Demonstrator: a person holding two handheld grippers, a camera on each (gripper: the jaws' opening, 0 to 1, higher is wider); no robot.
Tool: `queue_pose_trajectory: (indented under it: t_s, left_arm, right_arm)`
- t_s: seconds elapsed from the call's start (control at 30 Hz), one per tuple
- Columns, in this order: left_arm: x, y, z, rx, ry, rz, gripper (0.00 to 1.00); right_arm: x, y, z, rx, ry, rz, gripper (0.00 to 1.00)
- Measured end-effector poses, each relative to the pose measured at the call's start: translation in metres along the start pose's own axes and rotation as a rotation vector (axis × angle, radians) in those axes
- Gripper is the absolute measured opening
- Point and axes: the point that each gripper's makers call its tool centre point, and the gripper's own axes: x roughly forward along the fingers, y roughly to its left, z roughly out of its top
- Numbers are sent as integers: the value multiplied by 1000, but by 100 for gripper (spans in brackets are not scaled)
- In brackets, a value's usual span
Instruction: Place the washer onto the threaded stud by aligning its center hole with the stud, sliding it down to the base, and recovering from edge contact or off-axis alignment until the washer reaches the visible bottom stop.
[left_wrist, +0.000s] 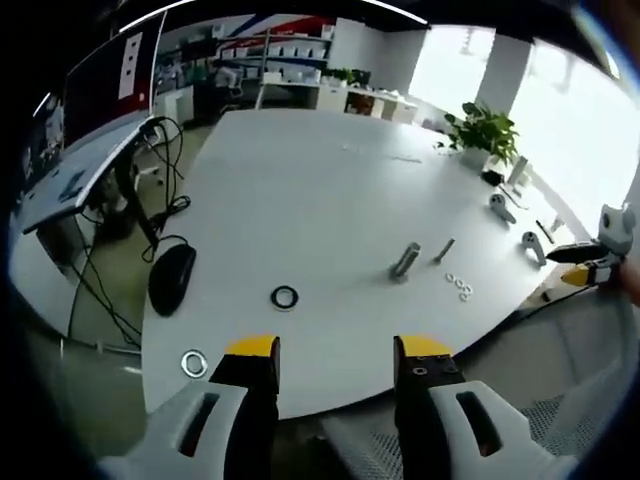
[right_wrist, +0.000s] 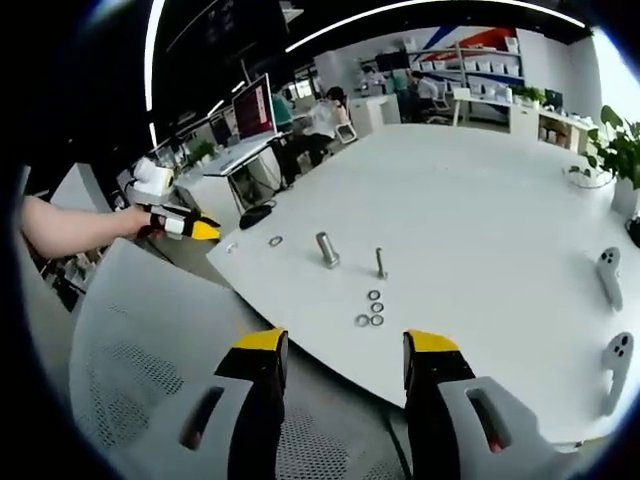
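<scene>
Three small silver washers lie clustered on the white worktop near the upright stud; both claws spread, empty.

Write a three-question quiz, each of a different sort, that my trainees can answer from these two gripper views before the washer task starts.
1. True or false: the right gripper is holding a washer.
2. How many small washers lie in the cluster near the thin stud? A) one B) three C) six
3. Fill in: beside the thin stud stands a thicker ____.

Key
1. False: its jaws are open with nothing between them; the left gripper is open too.
2. B.
3. Bolt, standing upright on the white table.
</scene>
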Motion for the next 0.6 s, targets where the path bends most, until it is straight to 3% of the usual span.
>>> queue_pose_trajectory:
  t_s: [0.4,0.6]
  left_arm:
    - [11,20,-10,-15,46,24,45]
    - [15,46,-24,11,113,67,45]
  right_arm:
    - [1,2,-4,-4,23,10,49]
    - [1,0,-3,4,11,7,48]
